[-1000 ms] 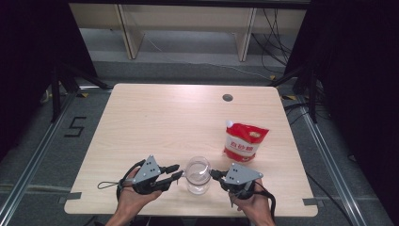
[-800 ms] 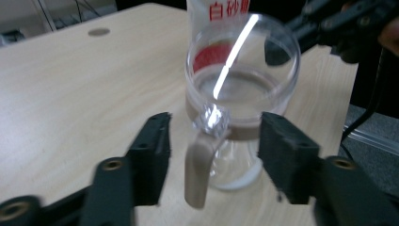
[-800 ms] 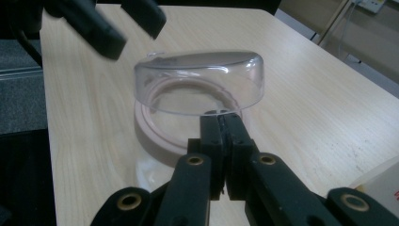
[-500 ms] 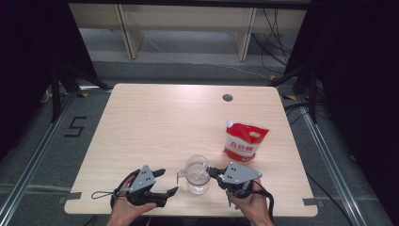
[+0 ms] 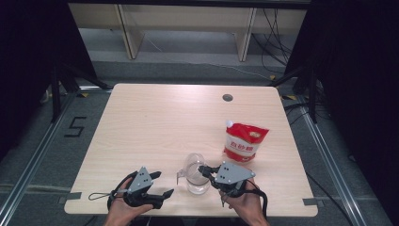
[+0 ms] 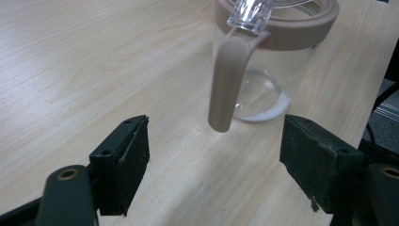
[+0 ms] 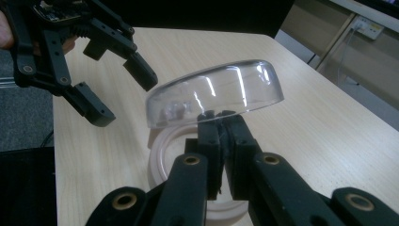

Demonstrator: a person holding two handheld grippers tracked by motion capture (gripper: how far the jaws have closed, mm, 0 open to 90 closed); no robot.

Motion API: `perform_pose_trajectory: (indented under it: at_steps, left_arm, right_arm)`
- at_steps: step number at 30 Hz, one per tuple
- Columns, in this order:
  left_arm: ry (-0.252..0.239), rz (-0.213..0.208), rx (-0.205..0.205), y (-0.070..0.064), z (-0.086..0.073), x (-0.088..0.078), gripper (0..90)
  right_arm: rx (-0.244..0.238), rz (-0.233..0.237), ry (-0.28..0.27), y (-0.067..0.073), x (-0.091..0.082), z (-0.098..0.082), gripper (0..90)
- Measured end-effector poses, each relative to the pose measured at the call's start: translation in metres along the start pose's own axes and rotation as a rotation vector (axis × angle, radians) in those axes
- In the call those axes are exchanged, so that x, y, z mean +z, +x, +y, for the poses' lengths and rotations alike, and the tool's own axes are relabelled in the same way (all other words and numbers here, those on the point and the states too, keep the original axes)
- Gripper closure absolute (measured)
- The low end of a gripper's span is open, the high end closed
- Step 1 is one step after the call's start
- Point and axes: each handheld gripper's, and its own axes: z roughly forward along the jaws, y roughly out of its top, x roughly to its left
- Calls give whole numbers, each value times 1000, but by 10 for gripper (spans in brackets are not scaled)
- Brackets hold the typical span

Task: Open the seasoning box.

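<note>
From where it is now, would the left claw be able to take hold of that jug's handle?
Probably yes: the left claw is open, the handle hangs just ahead with bare table between.

Both forearms are entering from the near edge. The left tool [image 5: 160, 184] is resting low, its jaws having just been opening, now spread wide with nothing between. The right tool [image 5: 203, 170] is staying pinched tight.

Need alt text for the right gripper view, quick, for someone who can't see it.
The right tongs are shut on the edge of a clear domed lid, held tilted over the jar's beige rim. The left tongs stand open beyond it.
</note>
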Motion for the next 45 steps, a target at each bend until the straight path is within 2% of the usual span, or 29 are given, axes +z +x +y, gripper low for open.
perform_pose_trajectory:
  at_steps: [1,2,5,9,15,18,20,22,23,25,27,31,32,33,37,39,40,41,43,45]
  left_arm:
    - [5,4,10,2,0,0,242]
    - [9,3,-9,2,-1,1,243]
    - [10,2,-11,2,-1,0,247]
    - [6,3,-3,1,-1,0,247]
    - [9,-3,2,2,0,1,259]
    - [9,-5,-9,2,-1,1,259]
    - [11,0,25,4,0,0,259]
    - [9,-1,20,4,0,0,258]
    - [15,-4,-8,3,-1,0,259]
    - [12,-2,-8,3,-1,0,258]
    - [10,-4,13,4,0,0,258]
    - [7,2,13,3,0,1,258]
    - [18,-2,25,5,0,0,258]
    - [17,-6,22,4,0,0,257]
    - [8,-7,12,4,0,1,255]
    - [29,3,40,5,0,0,253]
    - [27,5,17,3,-1,1,253]
    - [6,-9,-13,0,-1,2,253]
    - [16,-16,3,1,-1,2,252]
    - [14,-23,-3,0,-2,3,250]
  right_arm:
    - [-3,-1,-4,0,0,1,871]
    - [0,-4,-1,1,1,2,870]
    - [-26,-2,-10,1,4,5,870]
    - [-13,11,-5,3,5,8,870]
    - [-31,18,-12,6,10,12,870]
    - [-36,25,-11,8,12,13,870]
    - [-43,25,-12,10,14,14,866]
    - [-47,31,-8,11,17,16,866]
    - [-58,27,-11,11,18,17,865]
    - [-59,35,-4,12,20,18,865]
    - [-62,42,-4,13,22,19,863]
    - [-64,51,-1,16,25,22,860]
    - [-71,45,-3,16,26,22,859]
    - [-64,60,1,17,27,23,859]
    - [-68,58,-2,17,28,23,852]
    - [-68,50,-5,16,27,23,850]
    - [-67,49,-5,15,27,23,849]
    - [-59,51,-5,15,26,22,848]
    - [-65,42,-7,14,25,21,842]
    - [-60,35,-6,11,23,20,836]
